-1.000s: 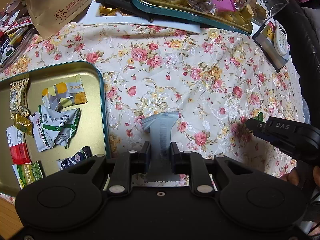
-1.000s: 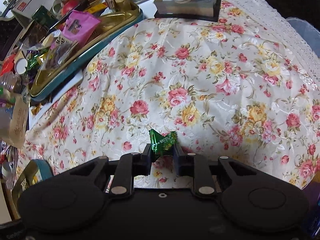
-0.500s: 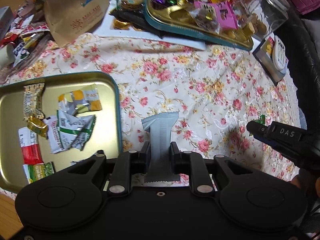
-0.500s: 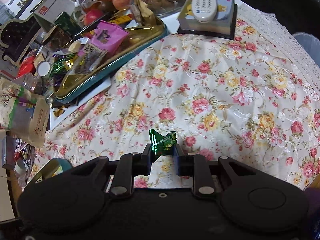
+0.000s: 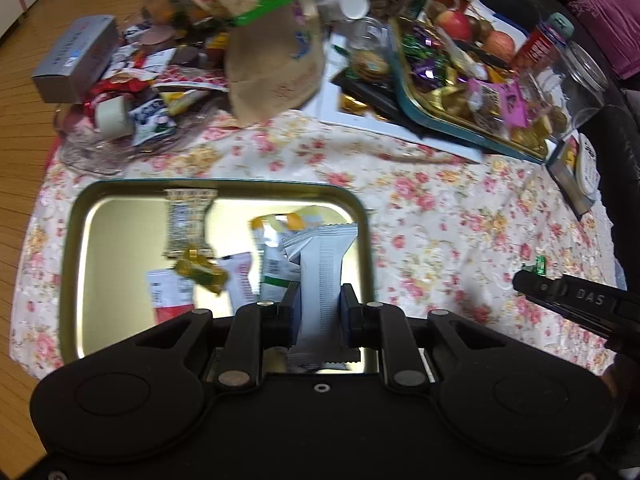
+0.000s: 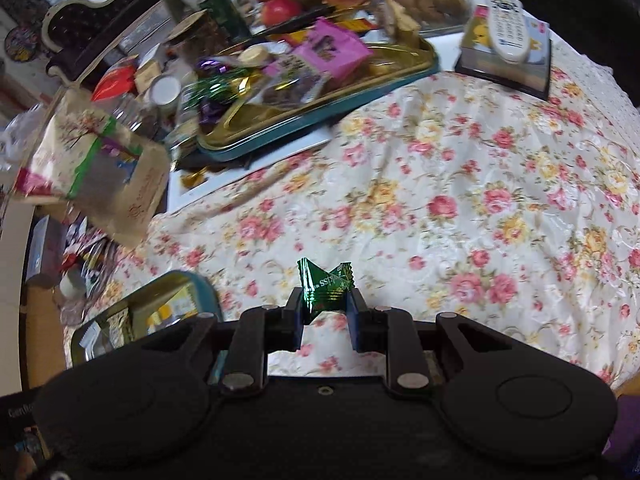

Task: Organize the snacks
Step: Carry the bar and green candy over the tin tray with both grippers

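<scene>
Holding a grey snack packet [image 5: 320, 276] upright, the left gripper [image 5: 319, 312] has its fingers closed on the packet's narrow middle, with the crimped top fanning out above them and the bottom edge hanging below. Just beyond those fingers lies the gold tray [image 5: 76, 240], already carrying several wrappers, so the packet hangs over the tray's right part. The right gripper [image 6: 326, 312] has its fingers pinched on a small green candy [image 6: 325, 286], over the floral cloth on the surface [image 6: 480, 200] and well apart from the tray, whose corner shows to the left of these fingers.

Both items look light and crinkly. The packet is probably soft foil around a brittle bar (a hard squeeze might crack it), so the flat middle is a sensible hold. The candy's glossy twist wrapper seems slippery; gripping its firm body rather than the loose ends would be safer.

Farther off, a second tray of sweets [image 6: 320, 112] and a paper bag [image 5: 276, 60] sit among clutter. Motion blur smears that far pile, the gripper body hides the near tray edge, and print on the wrappers is unreadable.
</scene>
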A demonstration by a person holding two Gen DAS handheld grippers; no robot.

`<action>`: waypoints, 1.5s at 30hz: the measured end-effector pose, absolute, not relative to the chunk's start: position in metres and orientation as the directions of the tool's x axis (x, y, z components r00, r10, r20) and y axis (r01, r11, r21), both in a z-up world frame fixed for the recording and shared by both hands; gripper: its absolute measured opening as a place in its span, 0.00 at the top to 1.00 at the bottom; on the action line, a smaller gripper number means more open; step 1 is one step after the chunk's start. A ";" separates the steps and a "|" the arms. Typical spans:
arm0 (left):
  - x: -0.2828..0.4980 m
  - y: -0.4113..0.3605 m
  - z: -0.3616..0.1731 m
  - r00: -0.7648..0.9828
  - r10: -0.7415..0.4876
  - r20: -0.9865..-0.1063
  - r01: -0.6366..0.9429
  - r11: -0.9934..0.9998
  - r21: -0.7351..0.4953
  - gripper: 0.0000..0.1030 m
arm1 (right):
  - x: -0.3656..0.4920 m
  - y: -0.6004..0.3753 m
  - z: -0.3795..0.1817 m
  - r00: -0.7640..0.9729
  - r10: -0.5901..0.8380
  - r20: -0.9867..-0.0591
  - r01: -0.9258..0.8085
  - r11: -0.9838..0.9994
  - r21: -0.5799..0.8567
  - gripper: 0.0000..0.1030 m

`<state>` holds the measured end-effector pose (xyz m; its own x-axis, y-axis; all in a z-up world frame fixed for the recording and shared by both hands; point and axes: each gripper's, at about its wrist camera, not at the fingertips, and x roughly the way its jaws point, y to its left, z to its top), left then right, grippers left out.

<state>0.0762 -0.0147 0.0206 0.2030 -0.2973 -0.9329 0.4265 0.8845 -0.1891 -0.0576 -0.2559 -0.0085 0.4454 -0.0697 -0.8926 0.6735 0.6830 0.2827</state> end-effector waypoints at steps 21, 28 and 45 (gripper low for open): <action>0.156 0.064 0.026 0.311 -0.154 -0.938 0.376 0.926 -0.027 0.71 | -0.021 -0.153 0.022 0.523 0.066 -0.850 0.466 0.813 0.350 0.77; 0.152 0.057 0.018 0.292 -0.141 -0.946 0.385 0.923 -0.018 0.70 | -0.016 -0.130 0.024 0.525 0.105 -0.844 0.417 0.833 0.363 0.77; 0.147 0.048 0.011 0.238 -0.138 -0.961 0.403 0.915 -0.031 0.70 | -0.010 -0.086 0.034 0.524 0.179 -0.832 0.275 0.889 0.365 0.77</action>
<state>0.1475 0.0480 0.0106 0.2382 -0.1381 -0.9613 0.4033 0.9145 -0.0314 -0.0102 -0.0864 0.0336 0.5243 0.1792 -0.8324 0.2753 0.8894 0.3649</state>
